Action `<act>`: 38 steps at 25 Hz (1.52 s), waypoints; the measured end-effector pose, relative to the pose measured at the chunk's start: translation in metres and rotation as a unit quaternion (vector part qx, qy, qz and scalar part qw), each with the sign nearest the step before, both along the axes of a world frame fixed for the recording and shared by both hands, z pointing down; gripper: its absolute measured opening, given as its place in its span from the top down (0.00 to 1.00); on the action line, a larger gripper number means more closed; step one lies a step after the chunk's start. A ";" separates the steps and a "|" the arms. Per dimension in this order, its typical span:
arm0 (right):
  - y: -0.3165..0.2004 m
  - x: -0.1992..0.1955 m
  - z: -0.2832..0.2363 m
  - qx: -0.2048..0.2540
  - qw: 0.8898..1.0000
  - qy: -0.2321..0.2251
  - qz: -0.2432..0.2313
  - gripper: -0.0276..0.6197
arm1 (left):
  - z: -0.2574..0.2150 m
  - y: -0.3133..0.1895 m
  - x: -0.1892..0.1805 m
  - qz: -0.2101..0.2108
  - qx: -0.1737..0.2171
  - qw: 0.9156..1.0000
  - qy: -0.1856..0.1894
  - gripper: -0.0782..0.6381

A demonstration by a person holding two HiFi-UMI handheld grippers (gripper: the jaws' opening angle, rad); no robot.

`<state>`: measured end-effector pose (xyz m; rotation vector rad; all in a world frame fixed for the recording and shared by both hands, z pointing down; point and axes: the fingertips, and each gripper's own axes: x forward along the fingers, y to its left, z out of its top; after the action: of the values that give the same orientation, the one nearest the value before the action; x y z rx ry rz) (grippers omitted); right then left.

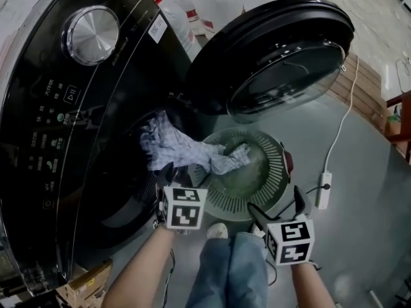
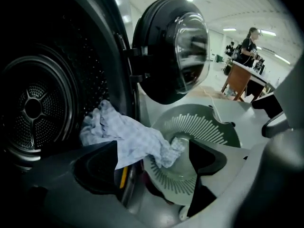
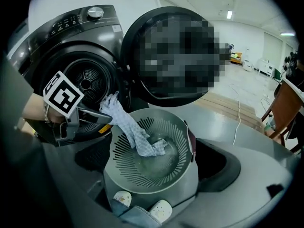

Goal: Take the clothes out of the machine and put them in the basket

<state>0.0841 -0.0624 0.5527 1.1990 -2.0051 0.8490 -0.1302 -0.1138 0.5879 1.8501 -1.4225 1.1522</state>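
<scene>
A light blue checked cloth (image 1: 173, 146) hangs out of the dark washing machine's drum opening (image 1: 128, 191), and its free end lies in the round grey-green basket (image 1: 273, 178) on the floor. My left gripper (image 1: 178, 177) is at the opening's lower edge, just under the cloth, jaws open. In the left gripper view the cloth (image 2: 133, 139) runs between and beyond the jaws, untouched by the pads. My right gripper (image 1: 277, 207) hovers open at the basket's near right side. In the right gripper view the basket (image 3: 142, 175) lies below its wide jaws, with the left gripper (image 3: 97, 122) beside the cloth (image 3: 130, 127).
The machine's round door (image 1: 276, 50) stands open above the basket. A white power strip (image 1: 323, 190) with its cable lies on the floor to the right, by a wooden pallet (image 1: 366, 88). A cardboard box (image 1: 83, 284) sits bottom left. My jeans-clad legs (image 1: 231, 268) stand at the basket's near edge.
</scene>
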 end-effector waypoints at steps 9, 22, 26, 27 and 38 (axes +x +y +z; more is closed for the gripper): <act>-0.002 -0.022 0.017 -0.009 1.000 0.003 -0.026 0.09 | 0.014 -0.043 -0.081 -0.016 0.010 0.994 -0.108 0.27; -0.003 -0.047 0.029 -0.017 0.999 -0.003 -0.047 0.09 | 0.061 -0.065 -0.138 -0.034 -0.056 0.987 -0.148 0.28; -0.007 -0.049 0.028 -0.014 0.999 -0.002 -0.049 0.09 | 0.066 -0.054 -0.135 -0.014 -0.094 0.989 -0.117 0.50; -0.006 -0.048 0.028 -0.016 0.999 -0.001 -0.047 0.09 | 0.065 -0.051 -0.129 -0.002 -0.093 0.988 -0.127 0.57; 0.004 -0.043 0.013 -0.021 0.999 -0.003 -0.039 0.09 | 0.008 -0.036 -0.088 -0.054 -0.004 0.996 -0.071 0.81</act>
<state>0.0409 -0.0587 0.5656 1.0897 -2.0154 0.8526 -0.2181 -0.1494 0.5956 1.6924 -1.5733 1.2534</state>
